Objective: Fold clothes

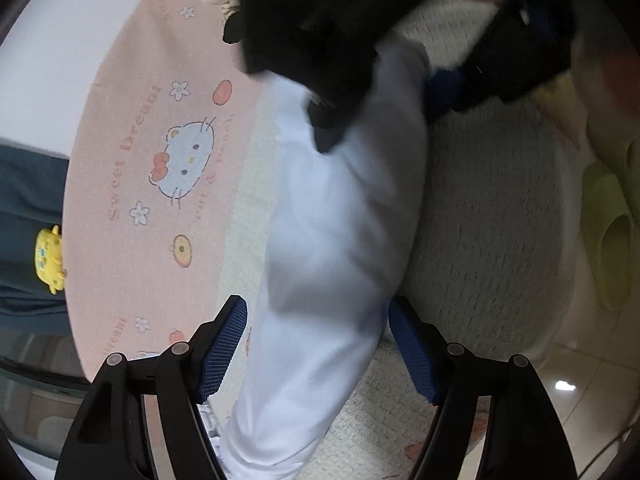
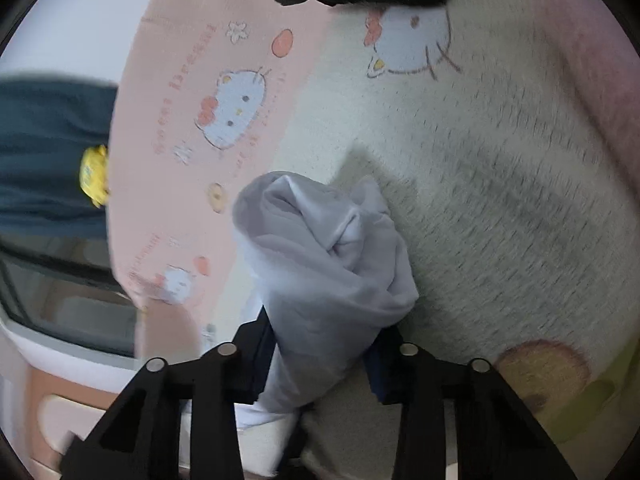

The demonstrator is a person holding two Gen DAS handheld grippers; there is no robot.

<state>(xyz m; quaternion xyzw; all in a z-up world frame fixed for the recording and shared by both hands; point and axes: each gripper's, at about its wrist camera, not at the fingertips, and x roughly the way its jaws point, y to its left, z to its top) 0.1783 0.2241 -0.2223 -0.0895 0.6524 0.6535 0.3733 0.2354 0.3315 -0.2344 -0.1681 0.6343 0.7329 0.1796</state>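
Left tongs [image 1: 318, 344] spread wide at lower centre, straddling white garment [image 1: 340, 216] without pinching. Right tongs [image 2: 320, 354] clenched on same cloth, bunched mid-frame over cream blanket [image 2: 500, 200]; black cloth [image 1: 328, 20] at top.

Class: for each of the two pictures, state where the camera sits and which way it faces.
Left wrist: sits on the left hand-held gripper, facing along its open fingers at the white garment; the right hand-held gripper shows beyond.
Right wrist: sits on the right hand-held gripper, shut on the garment.
Shared: garment, pink cartoon blanket.
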